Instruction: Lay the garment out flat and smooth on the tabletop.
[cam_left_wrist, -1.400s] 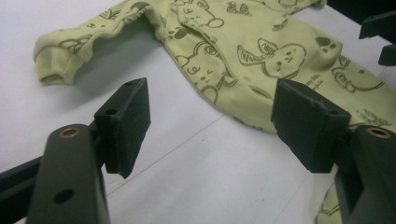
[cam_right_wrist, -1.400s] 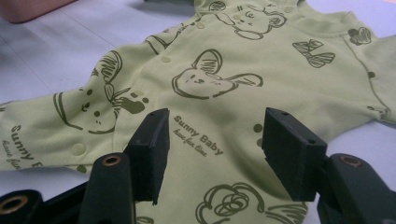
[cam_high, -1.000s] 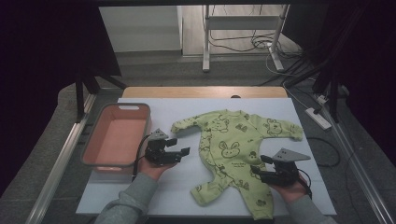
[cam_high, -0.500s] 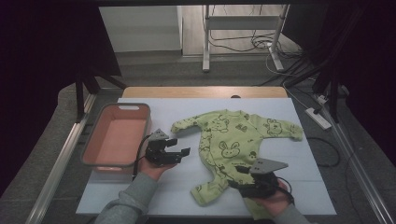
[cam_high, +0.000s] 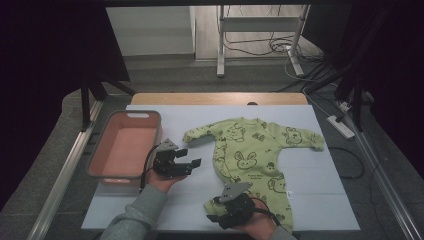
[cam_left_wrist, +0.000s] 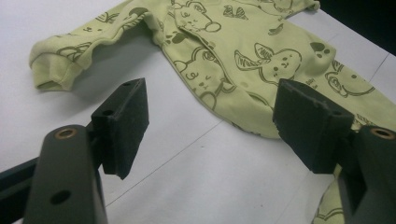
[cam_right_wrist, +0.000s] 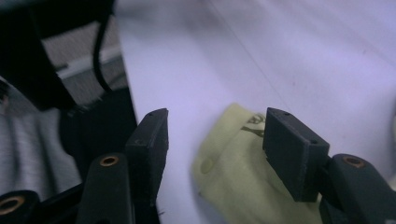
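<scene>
While baby romper (cam_high: 255, 155) lies unfolded, right gripper (cam_high: 216, 218) jaws gape around leg cuff, ungripped; left gripper (cam_high: 189, 157) wide, empty; folding unstarted.

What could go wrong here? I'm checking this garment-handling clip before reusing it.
The right gripper has its fingers open around the romper's leg end, close to the table's near edge; a shallow pinch might slip off the thin cloth. Lifting one leg alone could drag and bunch the spread garment. The left gripper is open above the table, pinning nothing.
</scene>
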